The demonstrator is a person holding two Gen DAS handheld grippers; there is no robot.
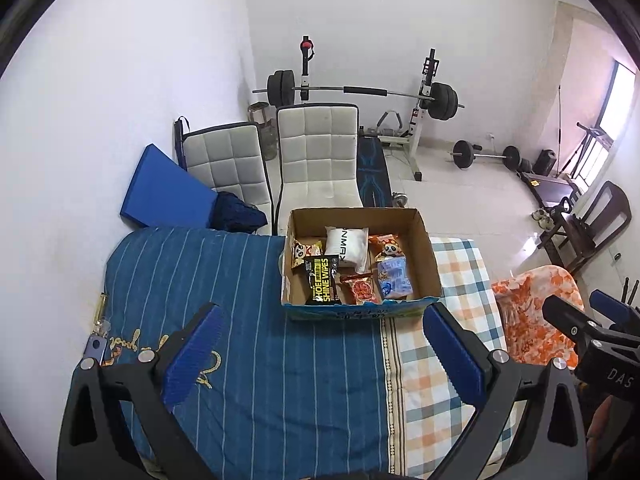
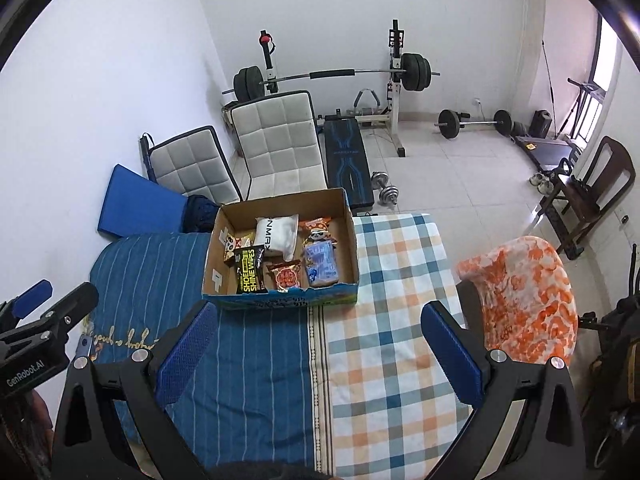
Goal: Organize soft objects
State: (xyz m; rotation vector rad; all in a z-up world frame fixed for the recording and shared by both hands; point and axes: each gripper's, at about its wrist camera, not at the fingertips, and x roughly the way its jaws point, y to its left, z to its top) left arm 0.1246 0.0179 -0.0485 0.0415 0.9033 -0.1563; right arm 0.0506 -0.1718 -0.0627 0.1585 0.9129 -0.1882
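The bed [image 1: 280, 360] lies under both sets of fingers, striped blue under the left, checked under the right. Ahead of the fingertips sits the cardboard box [image 1: 430, 256], holding a white pouch [image 1: 347, 249], wipes pack [image 1: 322, 280] and snack packets (six items in all). The left gripper [image 1: 320, 348] and right gripper [image 2: 320, 344] are both spread wide, holding nothing.

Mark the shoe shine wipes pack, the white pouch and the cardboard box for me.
shoe shine wipes pack [image 1: 322, 280], left wrist view, on its yellow lettering.
white pouch [image 1: 346, 246], left wrist view, on its printed front.
cardboard box [image 2: 350, 224], right wrist view, on its right wall.
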